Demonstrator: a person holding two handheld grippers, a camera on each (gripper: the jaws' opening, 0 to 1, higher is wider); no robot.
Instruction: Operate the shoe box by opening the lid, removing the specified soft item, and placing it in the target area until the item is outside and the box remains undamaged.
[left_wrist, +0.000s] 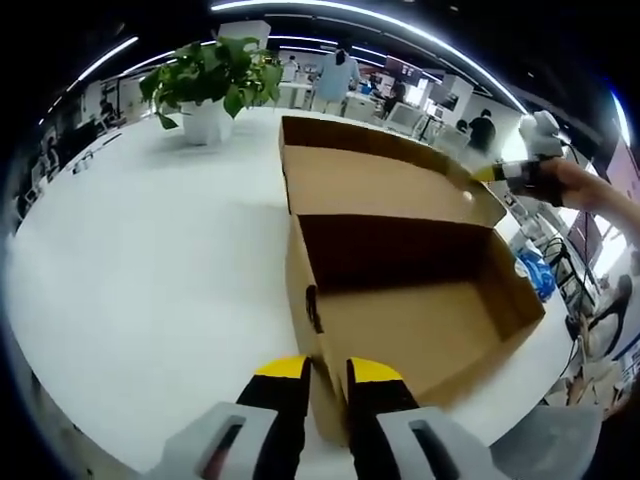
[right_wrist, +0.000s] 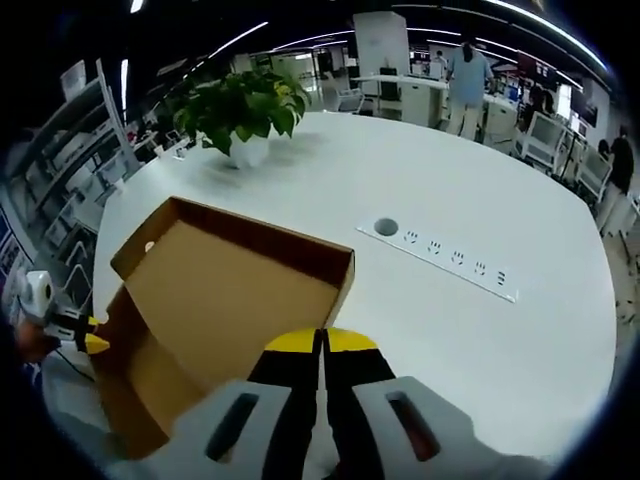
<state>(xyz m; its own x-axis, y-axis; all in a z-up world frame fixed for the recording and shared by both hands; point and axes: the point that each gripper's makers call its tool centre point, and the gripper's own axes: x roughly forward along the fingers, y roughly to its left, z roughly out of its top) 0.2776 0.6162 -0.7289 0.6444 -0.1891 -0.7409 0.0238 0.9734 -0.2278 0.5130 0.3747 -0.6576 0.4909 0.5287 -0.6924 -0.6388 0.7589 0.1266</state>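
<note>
Box (left_wrist: 400, 300): brown cardboard, held open at centre of the left gripper view, its long axis running from lower centre toward the right edge. Interior seen bare down to the floor; no soft item can be made out inside (whether it lies outside somewhere cannot be told).

Lid (left_wrist: 385, 180): folded back and upright at upper centre, hinged along the far long wall. The same lid (right_wrist: 235, 280) is seen from its other end at left centre of the right gripper view.

Left gripper (left_wrist: 328, 372): at lower centre, jaws drawn almost together over the box's near corner wall, which is pinched between them.

Right gripper (right_wrist: 322, 345): at lower centre of its own view, jaws pressed together on the lid's edge. In the left gripper view it is placed at upper right, at the lid's far corner (left_wrist: 500, 172), judged the nearer of the two to the lid.

Table (left_wrist: 140, 250): white, round-edged.

Plant (left_wrist: 210, 75): potted, upper left, well apart from the box.

Socket strip (right_wrist: 445, 258): right of centre in the right gripper view, flush in the table.

Obstructions: none noted between the grippers and the box opening.
</note>
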